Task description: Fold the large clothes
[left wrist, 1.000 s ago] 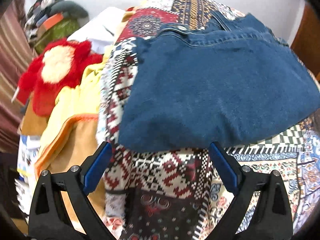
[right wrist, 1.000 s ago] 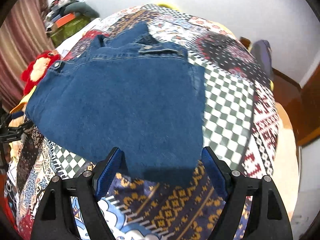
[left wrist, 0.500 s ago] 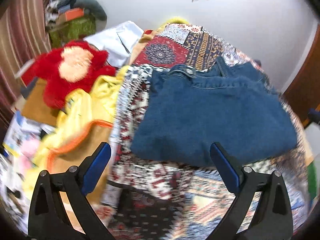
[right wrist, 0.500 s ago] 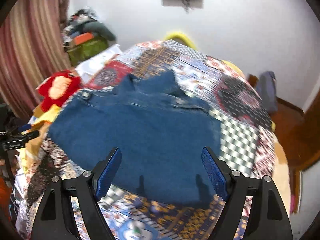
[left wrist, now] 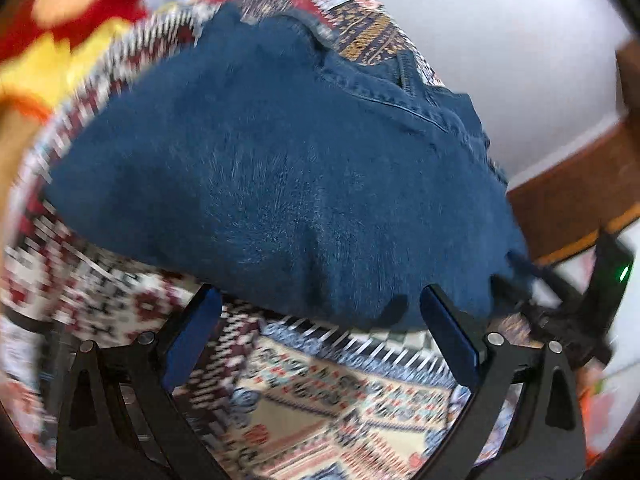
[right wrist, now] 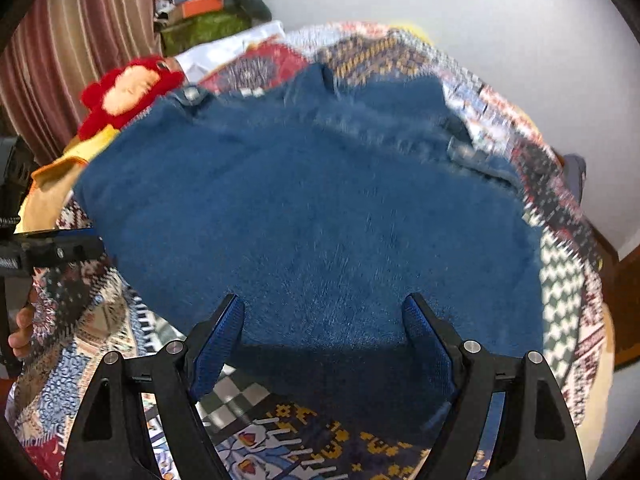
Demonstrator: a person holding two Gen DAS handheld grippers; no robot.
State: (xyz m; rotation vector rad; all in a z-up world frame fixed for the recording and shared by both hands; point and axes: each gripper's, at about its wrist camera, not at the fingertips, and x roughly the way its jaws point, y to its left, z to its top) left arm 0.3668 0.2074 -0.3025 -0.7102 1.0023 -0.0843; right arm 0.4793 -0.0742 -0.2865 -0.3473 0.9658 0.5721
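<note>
Your right tool (right wrist: 323, 322) over the denim

Its jaws stand wide above the folded denim garment (right wrist: 312, 208) on the patchwork bedspread (right wrist: 568, 264).

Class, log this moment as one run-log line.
jeans: folded on quilt | left gripper: open | right gripper: open, empty

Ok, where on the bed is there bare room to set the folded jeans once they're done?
Bare quilt runs along the jeans' right edge, and a strip lies at the near edge by both open grippers. The left side is crowded: the red plush toy and yellow cloth press against the jeans.
</note>
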